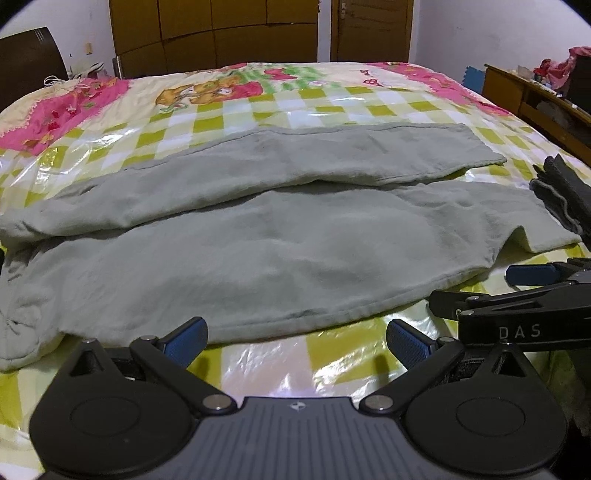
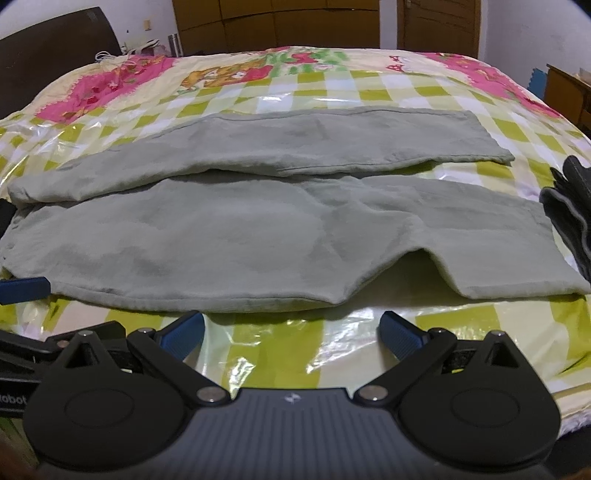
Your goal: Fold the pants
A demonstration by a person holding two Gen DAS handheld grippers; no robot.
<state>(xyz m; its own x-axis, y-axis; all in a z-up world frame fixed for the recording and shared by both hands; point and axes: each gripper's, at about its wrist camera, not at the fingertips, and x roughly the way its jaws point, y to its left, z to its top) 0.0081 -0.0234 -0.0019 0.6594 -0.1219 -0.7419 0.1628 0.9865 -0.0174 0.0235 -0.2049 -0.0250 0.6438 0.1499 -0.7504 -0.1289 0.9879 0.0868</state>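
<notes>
Pale grey-green pants (image 1: 258, 236) (image 2: 236, 236) lie spread sideways across the bed, waist at the left, both legs running right. The far leg (image 2: 314, 144) lies flat; the near leg has a raised fold near its cuff (image 2: 417, 266). My left gripper (image 1: 297, 341) is open just short of the near hem, nothing between its blue pads. My right gripper (image 2: 291, 332) is likewise open in front of the near hem, empty. The right gripper also shows at the right edge of the left wrist view (image 1: 532, 291), and the left gripper's blue pad (image 2: 24, 290) at the left edge of the right wrist view.
The bed carries a checked green-and-white cover with pink cartoon borders under glossy plastic (image 1: 295, 114). Dark folded clothing (image 1: 565, 199) (image 2: 572, 221) lies at the bed's right edge. A wooden wardrobe (image 1: 214, 33), a door and a wooden shelf (image 1: 532, 96) stand behind.
</notes>
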